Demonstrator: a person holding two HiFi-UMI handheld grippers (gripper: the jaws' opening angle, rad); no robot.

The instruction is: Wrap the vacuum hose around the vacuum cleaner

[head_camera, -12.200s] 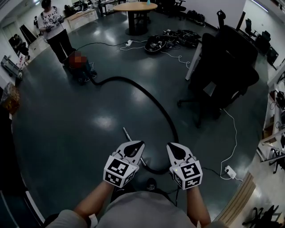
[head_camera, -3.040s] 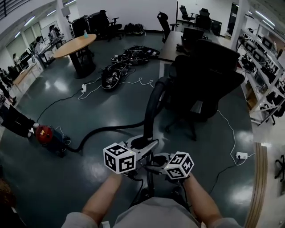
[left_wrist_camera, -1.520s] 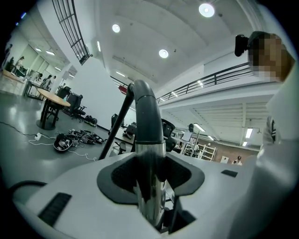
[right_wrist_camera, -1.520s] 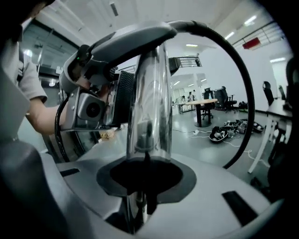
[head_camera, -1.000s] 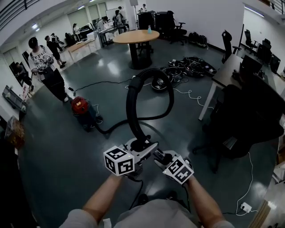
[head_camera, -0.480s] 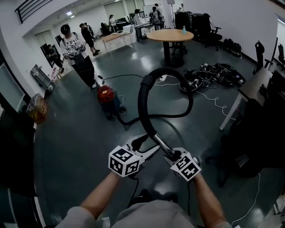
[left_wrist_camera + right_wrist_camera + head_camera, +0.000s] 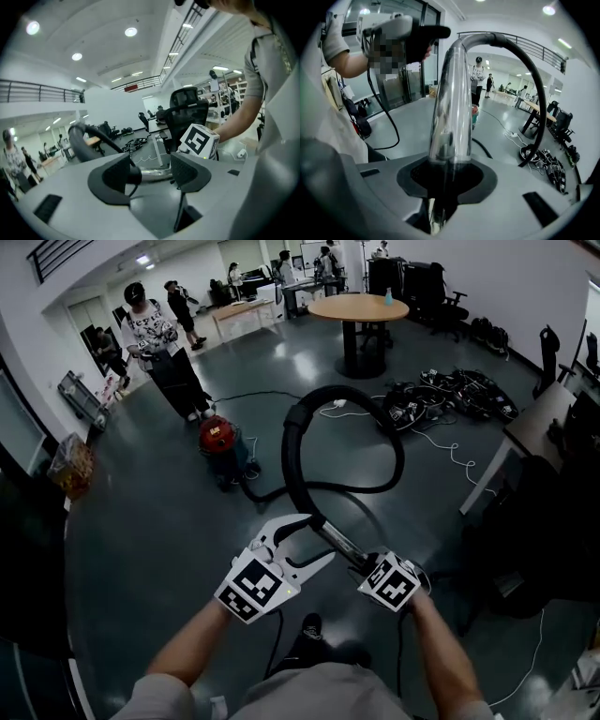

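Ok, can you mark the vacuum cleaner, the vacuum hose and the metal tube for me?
vacuum cleaner (image 7: pixel 217 435), head view, on its red top.
vacuum hose (image 7: pixel 292 470), head view, on the left side of its raised loop.
metal tube (image 7: pixel 451 108), right gripper view, on the middle of its shiny shaft.

The head view looks steeply down from above the person's forearms onto a dark glossy floor (image 7: pixel 141 549). The left gripper view looks roughly level across the room, close over its own grey jaws. The right gripper view looks along a shiny metal wand tube (image 7: pixel 452 103), very near. All three share that tube and a looping black hose (image 7: pixel 292 465).
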